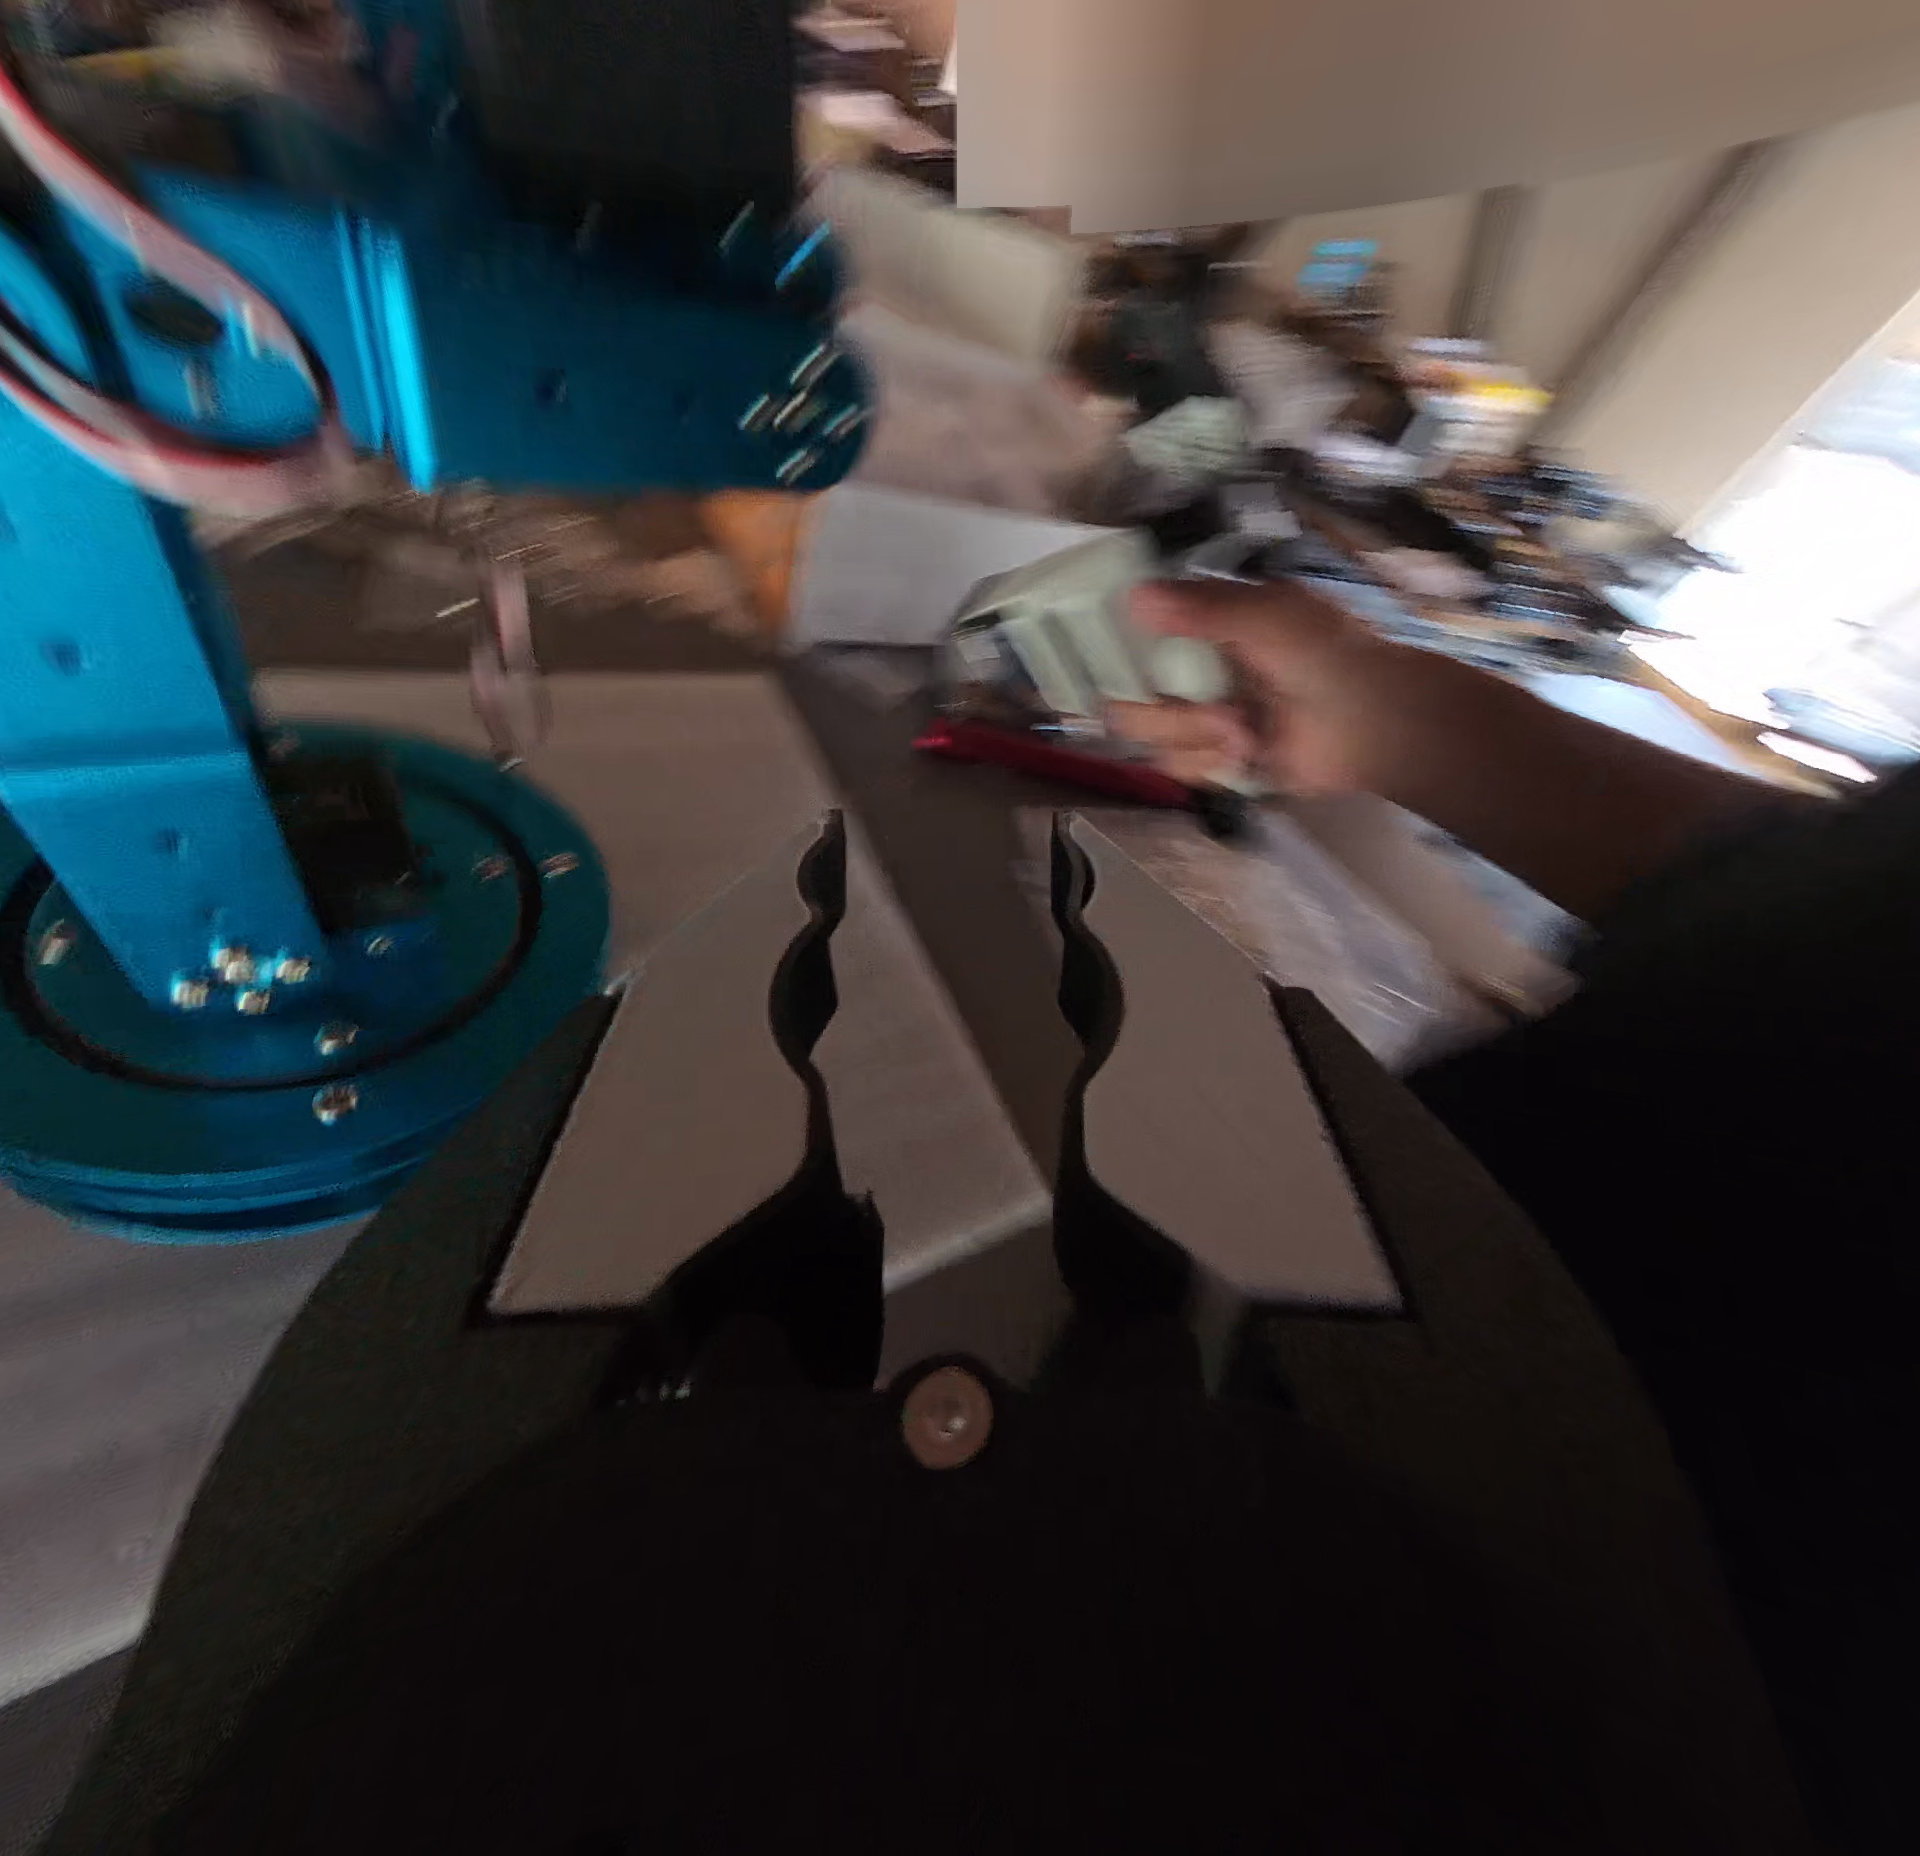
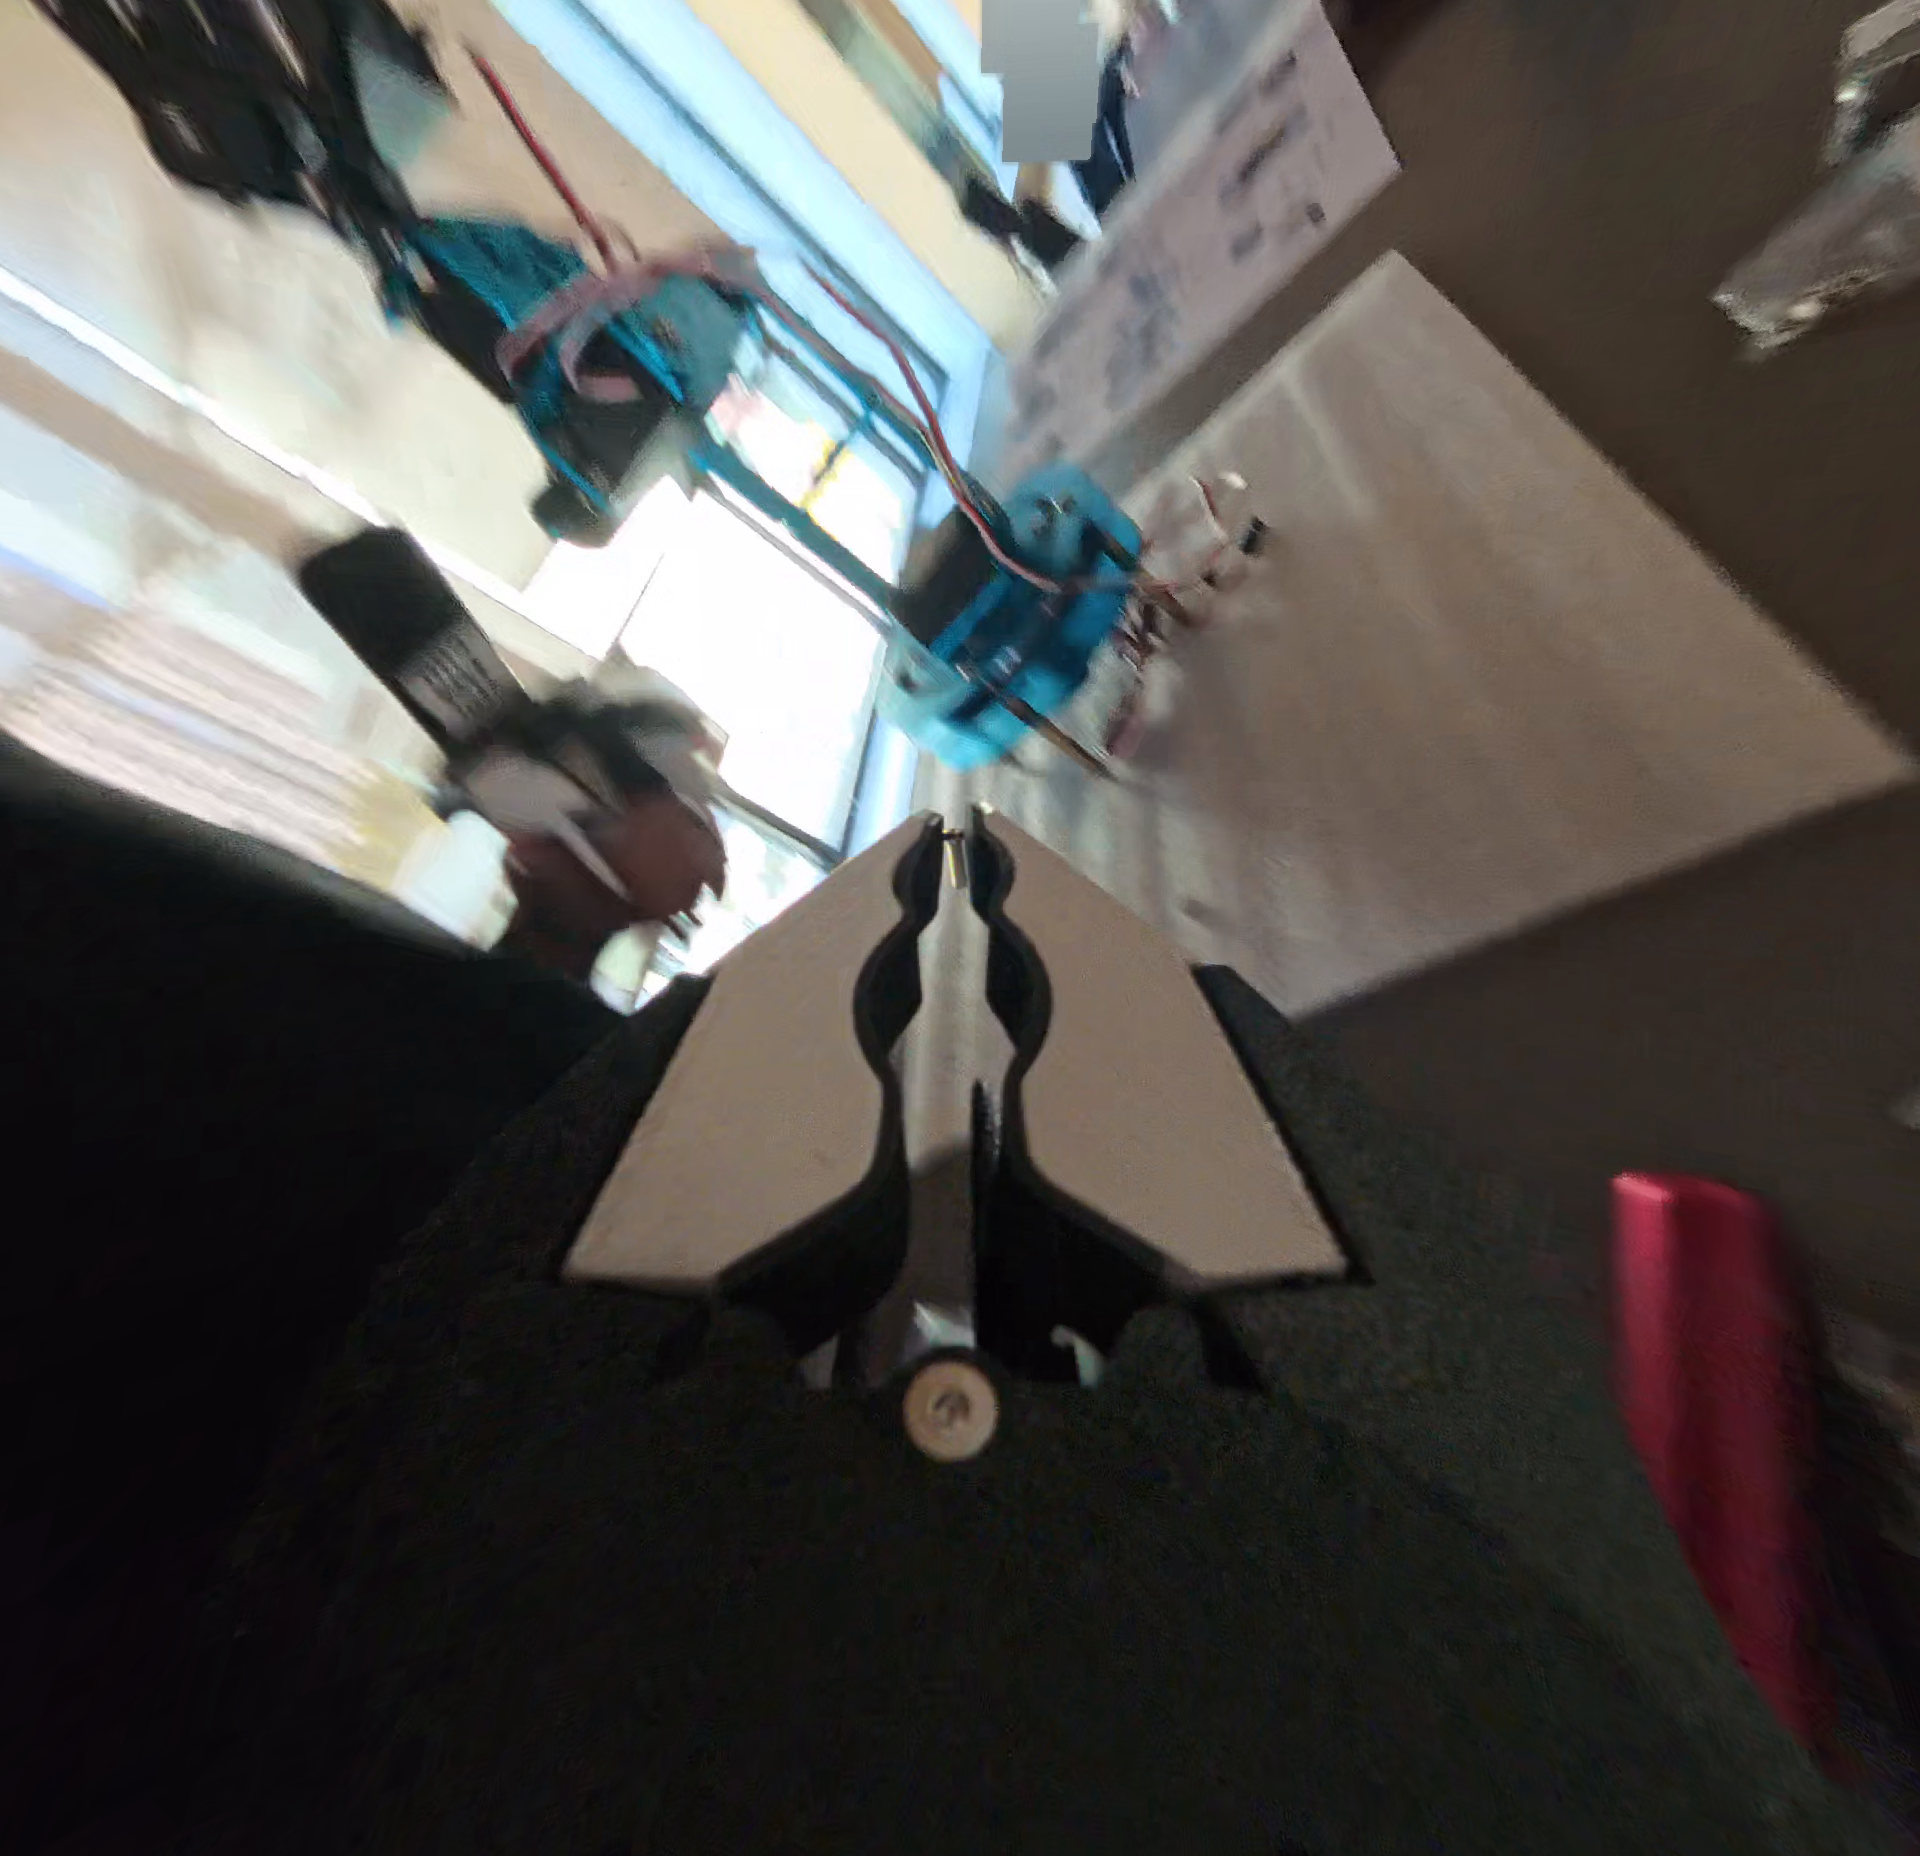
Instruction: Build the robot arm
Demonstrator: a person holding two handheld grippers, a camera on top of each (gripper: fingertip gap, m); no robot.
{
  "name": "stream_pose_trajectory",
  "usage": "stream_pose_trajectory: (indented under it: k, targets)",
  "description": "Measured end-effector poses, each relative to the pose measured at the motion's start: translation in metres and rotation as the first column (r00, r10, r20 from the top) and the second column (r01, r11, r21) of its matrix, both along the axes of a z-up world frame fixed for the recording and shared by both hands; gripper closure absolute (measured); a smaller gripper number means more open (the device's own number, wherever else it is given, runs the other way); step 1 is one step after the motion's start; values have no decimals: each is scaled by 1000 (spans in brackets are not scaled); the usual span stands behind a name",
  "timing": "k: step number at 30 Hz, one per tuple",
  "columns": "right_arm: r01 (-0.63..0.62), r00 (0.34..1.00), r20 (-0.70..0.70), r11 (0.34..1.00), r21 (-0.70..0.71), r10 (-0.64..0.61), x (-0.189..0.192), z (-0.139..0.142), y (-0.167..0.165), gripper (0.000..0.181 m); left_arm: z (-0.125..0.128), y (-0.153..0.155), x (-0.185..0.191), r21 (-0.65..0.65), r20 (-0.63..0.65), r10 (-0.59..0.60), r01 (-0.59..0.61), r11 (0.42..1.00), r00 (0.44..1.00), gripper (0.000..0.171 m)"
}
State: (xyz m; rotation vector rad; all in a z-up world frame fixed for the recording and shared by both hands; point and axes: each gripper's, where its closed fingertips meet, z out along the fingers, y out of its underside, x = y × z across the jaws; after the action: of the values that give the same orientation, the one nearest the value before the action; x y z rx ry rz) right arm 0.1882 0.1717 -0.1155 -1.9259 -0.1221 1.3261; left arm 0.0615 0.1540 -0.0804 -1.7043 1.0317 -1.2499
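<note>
A blue metal robot-arm kit (image 1: 312,923) stands on a round blue base at the left of a grey table (image 1: 675,767), with red and white wires on it. My left gripper (image 1: 948,840) is open and empty, just right of the base. A hand holds my right gripper (image 1: 1081,643) farther off, above a red tool (image 1: 1049,762). In the tilted, blurred right wrist view my right gripper (image 2: 954,850) is shut on a small metal pin (image 2: 956,864) at its tips, pointing at the blue arm's base (image 2: 1013,632).
The red tool (image 2: 1704,1391) also shows at the lower right of the right wrist view. A printed white sheet (image 2: 1195,248) and shiny crumpled bags (image 2: 1849,196) lie farther along the table. Cluttered desks (image 1: 1455,518) and bright windows are behind. Spacing between my two grippers at the tips: around 15 cm.
</note>
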Motion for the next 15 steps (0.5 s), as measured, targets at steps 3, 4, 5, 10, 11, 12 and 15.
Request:
stream_pose_trajectory:
  k: [3,4,5,10,11,12,15]
  targets:
    - [33,972,-233,999,-32,-39,-32,12,7,178,-23,7,33,81,-67,122,-117,990,990,134]
    - [41,961,-272,998,-44,-52,-42,12,9,178,-29,12,40,132,-92,173,-160,978,981,136]
    - [44,952,-300,998,-48,-57,-52,13,10,178,-34,14,46,169,-110,209,-189,967,972,137]
    - [67,962,-262,998,-16,-69,-83,13,14,178,-43,16,54,82,-107,239,-231,969,965,139]
    - [66,968,-241,998,-2,-64,-86,14,14,179,-42,19,51,52,-92,257,-253,966,962,143]
    - [61,974,-221,998,10,-57,-89,15,14,178,-40,21,49,34,-79,267,-266,963,960,147]
    - [36,987,-160,999,32,-31,-96,14,13,178,-36,25,45,27,-67,273,-272,962,960,149]
